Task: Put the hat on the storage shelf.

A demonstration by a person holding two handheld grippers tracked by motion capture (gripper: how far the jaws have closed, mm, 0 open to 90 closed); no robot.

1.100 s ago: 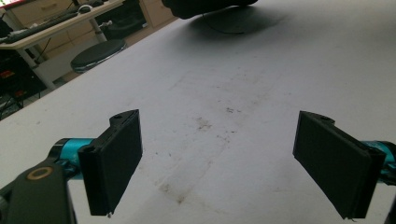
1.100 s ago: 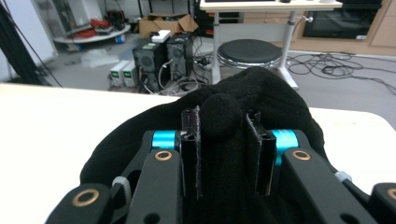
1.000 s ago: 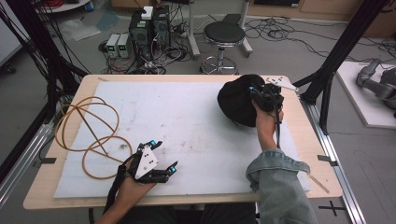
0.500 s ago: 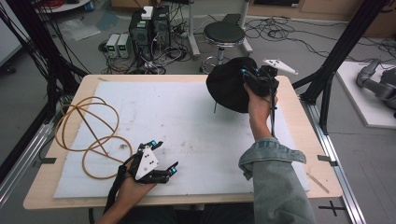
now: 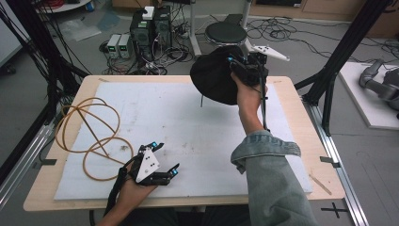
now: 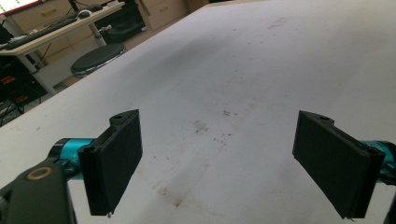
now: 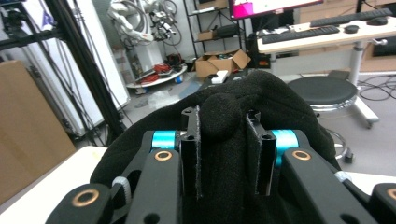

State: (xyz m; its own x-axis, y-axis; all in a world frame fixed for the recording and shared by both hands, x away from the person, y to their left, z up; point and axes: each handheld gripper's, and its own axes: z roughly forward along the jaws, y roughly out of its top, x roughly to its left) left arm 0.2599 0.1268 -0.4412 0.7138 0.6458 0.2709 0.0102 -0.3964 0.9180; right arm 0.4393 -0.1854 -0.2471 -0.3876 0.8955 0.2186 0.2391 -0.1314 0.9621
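Observation:
A black fleece cloth (image 5: 214, 77) hangs in the air above the far right part of the table, held up by my right gripper (image 5: 242, 63). In the right gripper view the jaws are shut on a fold of this black cloth (image 7: 222, 116), which bulges between the pads and drapes down over the gripper (image 7: 224, 140). My left gripper (image 5: 164, 160) rests near the table's front edge, left of centre, in the person's hand. In its own view the left gripper (image 6: 219, 158) stands wide open, with bare white board between the pads.
A white foam board (image 5: 155, 122) covers the wooden table (image 5: 47, 188). A tan cable (image 5: 89, 136) lies looped at the left side. A round stool (image 5: 226, 33) and electronics boxes (image 5: 141, 30) stand on the floor beyond the far edge.
My right gripper has lifted the black cloth up off the board and carried it toward the far edge. The left gripper has stayed where it was.

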